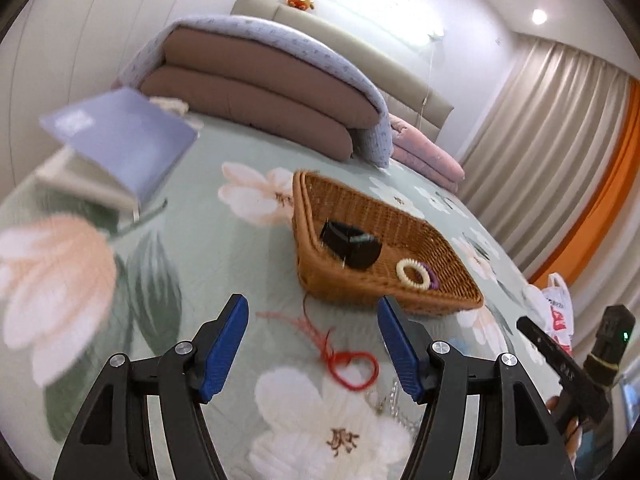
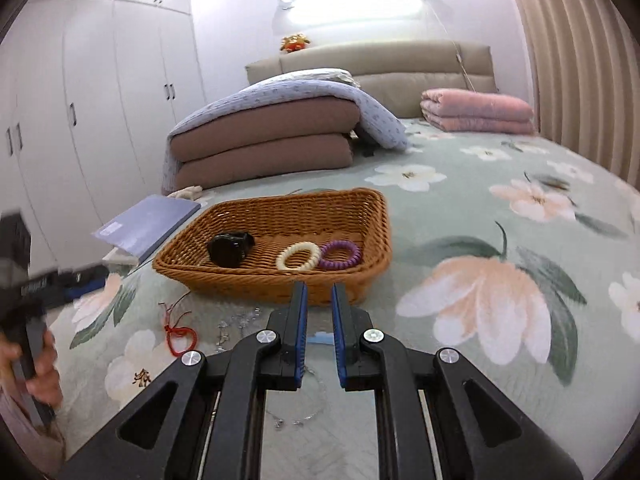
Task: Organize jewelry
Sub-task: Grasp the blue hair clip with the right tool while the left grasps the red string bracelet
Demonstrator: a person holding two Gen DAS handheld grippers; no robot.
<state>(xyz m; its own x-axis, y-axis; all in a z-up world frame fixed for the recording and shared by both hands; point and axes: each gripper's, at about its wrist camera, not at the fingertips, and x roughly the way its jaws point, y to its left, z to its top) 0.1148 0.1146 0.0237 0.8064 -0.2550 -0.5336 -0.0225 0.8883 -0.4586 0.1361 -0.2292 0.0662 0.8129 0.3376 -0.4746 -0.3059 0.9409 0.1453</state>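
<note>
Right gripper [image 2: 319, 300]: blue-padded jaws nearly together, nothing between. Thin silver chain necklace [image 2: 304, 412] lies beneath it. Left gripper [image 1: 313, 314]: jaws apart, empty. Red cord bracelet [image 1: 354, 368] at its 12 o'clock. Beyond, brown wicker basket [image 2: 224, 276] holds black watch [image 2: 230, 248], cream ring [image 2: 298, 256], purple ring [image 2: 340, 255].

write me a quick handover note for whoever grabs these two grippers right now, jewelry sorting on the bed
Left gripper: open, empty, over the red string bracelet.
Right gripper: shut; whether it pinches the silver chain below it is unclear.
Done: the wicker basket on the bedspread holds the black watch, the cream coil band and the purple coil band.
Left: the red string bracelet and silver chain pieces lie on the bedspread in front of the basket, still to go in.
</note>
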